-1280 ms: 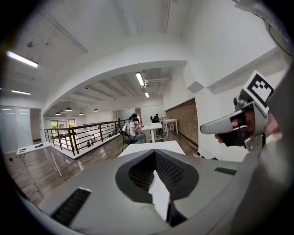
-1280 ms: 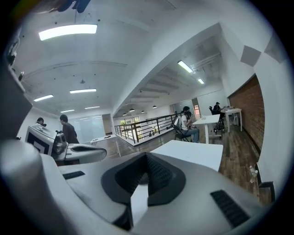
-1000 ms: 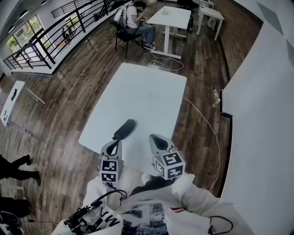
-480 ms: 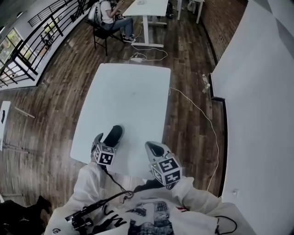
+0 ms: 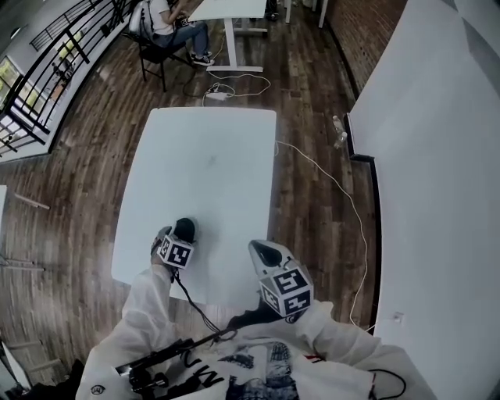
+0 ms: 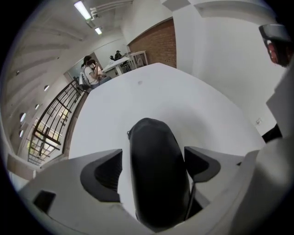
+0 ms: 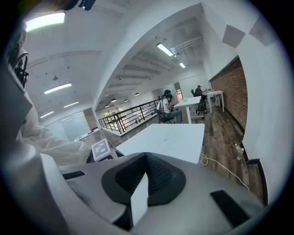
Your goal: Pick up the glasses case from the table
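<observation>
The black glasses case (image 5: pixel 185 228) lies near the front left corner of the white table (image 5: pixel 211 164). My left gripper (image 5: pixel 178 237) points steeply down over it. In the left gripper view the case (image 6: pixel 156 179) lies lengthwise between the opening jaws of the left gripper (image 6: pixel 154 153). A strip of table shows between the left pad (image 6: pixel 106 170) and the case, so the pads do not press on it. My right gripper (image 5: pixel 264 248) hovers over the table's front edge, to the right of the case, its jaws together and empty. In its own view the right gripper (image 7: pixel 146 159) looks along the table (image 7: pixel 170 137).
A person (image 5: pixel 160 16) sits on a chair at a second white table at the far end. A white cable (image 5: pixel 328 183) runs across the wooden floor to the right of the table, beside a bottle (image 5: pixel 337 131) and a white wall. A black railing (image 5: pixel 47 70) borders the left.
My left gripper has come down and forward onto the case, and its jaws have spread to either side of it. The right gripper has shifted slightly and stays shut.
</observation>
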`<state>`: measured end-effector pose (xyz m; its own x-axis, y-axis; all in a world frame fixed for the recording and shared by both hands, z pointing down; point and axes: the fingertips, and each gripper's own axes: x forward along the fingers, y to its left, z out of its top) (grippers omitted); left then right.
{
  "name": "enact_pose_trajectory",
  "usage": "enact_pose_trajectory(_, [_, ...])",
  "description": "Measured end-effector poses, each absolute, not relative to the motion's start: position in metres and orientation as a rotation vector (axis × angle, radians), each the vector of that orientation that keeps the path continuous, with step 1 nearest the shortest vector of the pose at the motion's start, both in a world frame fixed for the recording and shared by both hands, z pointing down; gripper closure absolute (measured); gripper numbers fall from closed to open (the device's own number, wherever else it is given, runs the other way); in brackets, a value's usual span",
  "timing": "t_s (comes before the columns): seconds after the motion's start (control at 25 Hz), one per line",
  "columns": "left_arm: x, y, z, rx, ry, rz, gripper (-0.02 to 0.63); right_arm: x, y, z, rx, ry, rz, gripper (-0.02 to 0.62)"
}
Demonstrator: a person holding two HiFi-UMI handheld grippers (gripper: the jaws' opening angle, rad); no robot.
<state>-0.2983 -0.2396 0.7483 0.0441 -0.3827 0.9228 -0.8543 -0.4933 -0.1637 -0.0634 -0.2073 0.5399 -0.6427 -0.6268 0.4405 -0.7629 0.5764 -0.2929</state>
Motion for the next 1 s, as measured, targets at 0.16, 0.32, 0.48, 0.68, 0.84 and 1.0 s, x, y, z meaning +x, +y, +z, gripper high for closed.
enact_pose_trajectory(0.16, [-0.302,-0.241,0.751,1.826,-1.243,1.447,0.222,-0.065,-0.211,0.539,1.124,-2.529,0.661,0.603])
enact_pose_trajectory(0.32, [-0.301,-0.241,0.717,1.845,-1.342,1.35,0.23,-0.07,-0.215,0.534,1.101,-2.547,0.658,0.603])
enact_pose_trajectory(0.48, [-0.291,-0.229,0.642,1.856,-1.52,1.064,0.233,-0.082,-0.215,0.527,1.049,-2.58,0.637,0.603])
enact_pose_trajectory(0.68, [-0.281,-0.211,0.563,1.895,-1.716,0.781,0.236,-0.103,-0.227,0.515,0.982,-2.648,0.587,0.603])
enact_pose_trajectory(0.84, [-0.284,-0.194,0.527,1.891,-1.882,0.618,0.238,-0.116,-0.238,0.504,0.943,-2.708,0.545,0.603])
enact_pose_trajectory(1.0, [-0.275,-0.184,0.499,1.882,-1.972,0.502,0.238,-0.124,-0.252,0.486,0.926,-2.762,0.509,0.603])
